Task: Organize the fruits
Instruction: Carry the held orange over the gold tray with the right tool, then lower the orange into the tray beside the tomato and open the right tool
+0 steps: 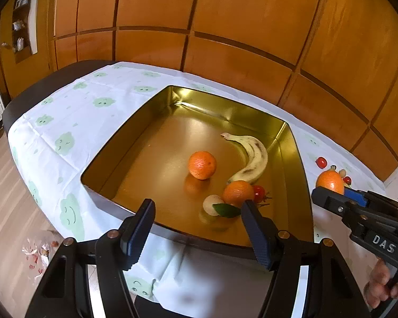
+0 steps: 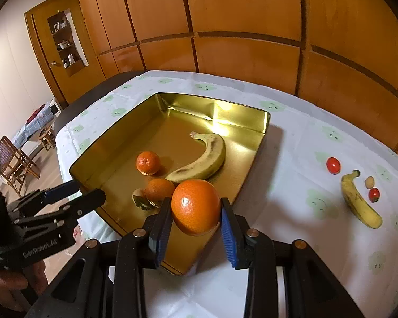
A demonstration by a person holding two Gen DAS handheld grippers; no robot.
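Note:
A gold metal tray (image 1: 135,129) (image 2: 241,116) sits on the table and holds a banana (image 1: 254,159) (image 2: 204,159), two oranges (image 1: 202,164) (image 1: 237,192) (image 2: 148,162) (image 2: 159,188), a red tomato (image 1: 258,193) and a pale round fruit (image 1: 212,204) (image 2: 140,197) with a green leaf. My right gripper (image 2: 196,212) (image 1: 329,193) is shut on a large orange (image 2: 195,206) (image 1: 330,181), held above the tray's near right corner. My left gripper (image 1: 197,212) (image 2: 74,193) is open and empty over the tray's near edge.
On the white cloth with green faces (image 2: 291,159), right of the tray, lie a second banana (image 2: 359,201), two red tomatoes (image 2: 333,164) (image 2: 374,194) and a small pale fruit (image 2: 369,181). A wooden panelled wall (image 2: 252,13) stands behind the table. Chairs (image 2: 16,161) stand left.

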